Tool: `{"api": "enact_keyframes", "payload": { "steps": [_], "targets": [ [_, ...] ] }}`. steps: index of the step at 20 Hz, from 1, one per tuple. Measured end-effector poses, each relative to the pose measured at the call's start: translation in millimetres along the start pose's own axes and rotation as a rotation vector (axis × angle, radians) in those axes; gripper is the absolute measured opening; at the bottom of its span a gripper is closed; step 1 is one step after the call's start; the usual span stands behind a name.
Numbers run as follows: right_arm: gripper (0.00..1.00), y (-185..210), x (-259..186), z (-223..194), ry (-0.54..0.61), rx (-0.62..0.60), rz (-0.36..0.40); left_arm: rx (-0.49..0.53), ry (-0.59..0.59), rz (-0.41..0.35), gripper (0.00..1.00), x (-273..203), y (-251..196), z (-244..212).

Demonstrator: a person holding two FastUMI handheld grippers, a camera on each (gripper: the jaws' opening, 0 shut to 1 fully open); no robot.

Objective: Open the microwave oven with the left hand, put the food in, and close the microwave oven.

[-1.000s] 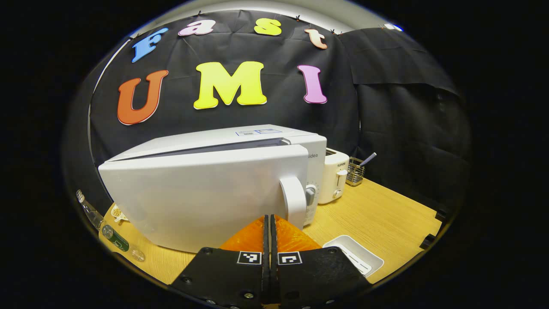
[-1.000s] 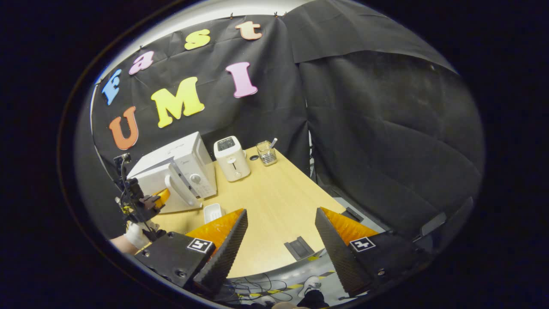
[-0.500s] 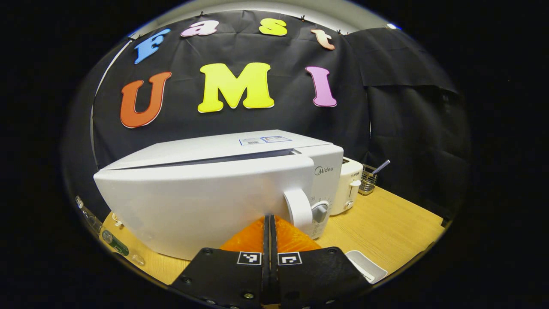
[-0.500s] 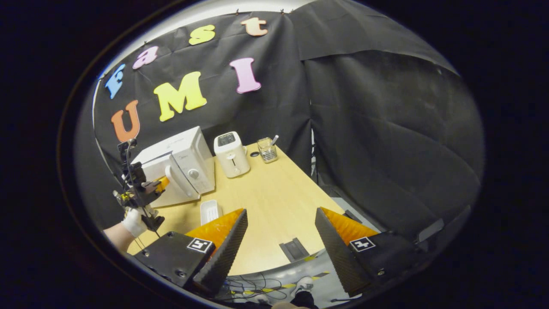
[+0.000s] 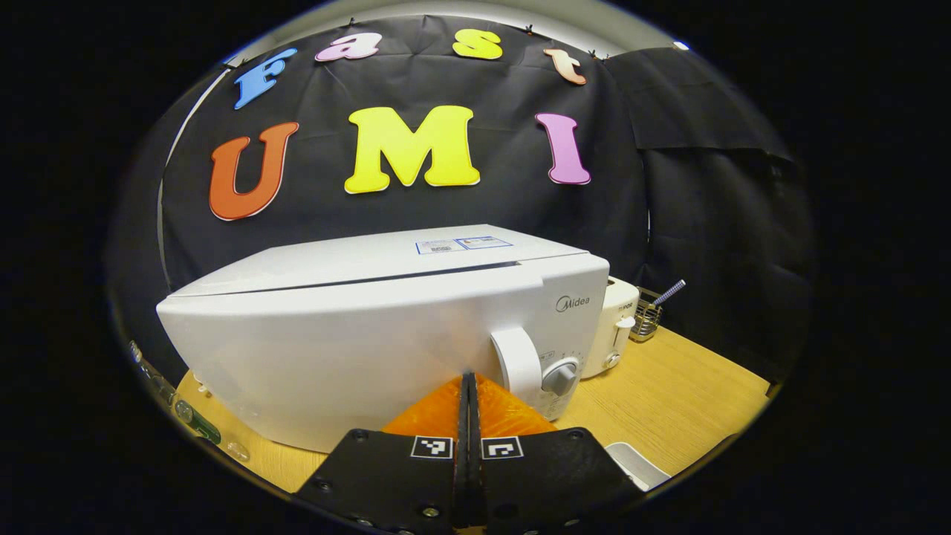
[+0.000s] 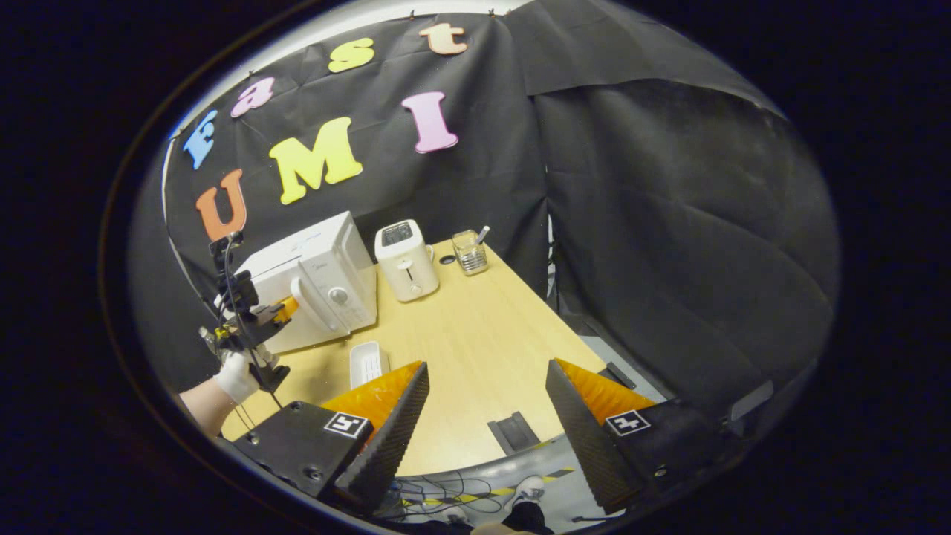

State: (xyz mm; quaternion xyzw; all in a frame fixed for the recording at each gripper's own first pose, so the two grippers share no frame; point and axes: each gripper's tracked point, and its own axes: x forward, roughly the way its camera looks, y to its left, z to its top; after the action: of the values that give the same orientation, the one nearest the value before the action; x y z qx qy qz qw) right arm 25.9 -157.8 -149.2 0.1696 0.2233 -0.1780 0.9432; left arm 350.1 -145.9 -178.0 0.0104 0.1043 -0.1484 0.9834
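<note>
Left gripper view: the left gripper point(image 5: 469, 386) sits low in the middle with its two fingers pressed flat together, nothing between them, their tips right against the front of the white boxy microwave oven point(image 5: 386, 327). The oven's door point(image 5: 327, 357) is nearly flush with the body; a thin dark seam runs along its top edge. A white curved handle point(image 5: 514, 364) stands just right of the fingertips, and a grey round knob point(image 5: 561, 377) lies beside it on the control panel. A cream toaster point(image 5: 618, 327) stands right of the oven on the light wooden table point(image 5: 669, 394), with a small wire basket point(image 5: 648, 319) holding a straw behind it. A white shallow tray point(image 5: 631, 464) lies at the lower right, and clear bottles point(image 5: 195, 423) lie at the table's left edge.

Right gripper view: the right gripper point(image 6: 483, 416) hangs over the near table edge, fingers spread wide and empty. Farther off at left, a hand in a white glove point(image 6: 239, 375) holds the left gripper point(image 6: 282, 308) against the microwave oven point(image 6: 312, 279) door. The toaster point(image 6: 405, 260), the basket point(image 6: 469, 253) and the white tray point(image 6: 368, 362) stand on the table point(image 6: 475, 349). Whether the food is inside the oven cannot be told.
</note>
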Motion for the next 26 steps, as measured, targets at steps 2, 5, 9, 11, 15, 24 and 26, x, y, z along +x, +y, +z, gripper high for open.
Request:
{"api": "enact_keyframes", "payload": {
  "steps": [2, 5, 9, 11, 15, 24, 26],
  "targets": [
    [1.0, 3, -1, 2, -0.002, -0.018, 0.002, 0.0, 0.028, 0.018, 0.0, 7, 2, -3],
    [1.0, 9, 0, 2, 0.003, -0.034, 0.018, -0.025, 0.032, 0.024, 0.0, 7, 2, -4],
    [1.0, 12, 0, 2, 0.001, -0.033, 0.037, -0.026, 0.045, 0.057, 0.0, -4, 11, -7],
    [1.0, 12, 4, 1, 0.0, -0.043, 0.039, -0.046, 0.063, 0.092, 0.0, -21, 20, -15],
    [1.0, 19, 11, 1, 0.004, -0.027, 0.061, -0.113, 0.113, 0.102, 0.0, -65, 23, -37],
    [1.0, 67, 31, -13, 0.055, -0.087, 0.158, -0.137, 0.176, 0.121, 0.93, -125, 26, -79],
    [0.91, 80, 31, -14, 0.056, -0.108, 0.179, -0.127, 0.159, 0.138, 0.93, -144, 30, -70]
  ]
}}
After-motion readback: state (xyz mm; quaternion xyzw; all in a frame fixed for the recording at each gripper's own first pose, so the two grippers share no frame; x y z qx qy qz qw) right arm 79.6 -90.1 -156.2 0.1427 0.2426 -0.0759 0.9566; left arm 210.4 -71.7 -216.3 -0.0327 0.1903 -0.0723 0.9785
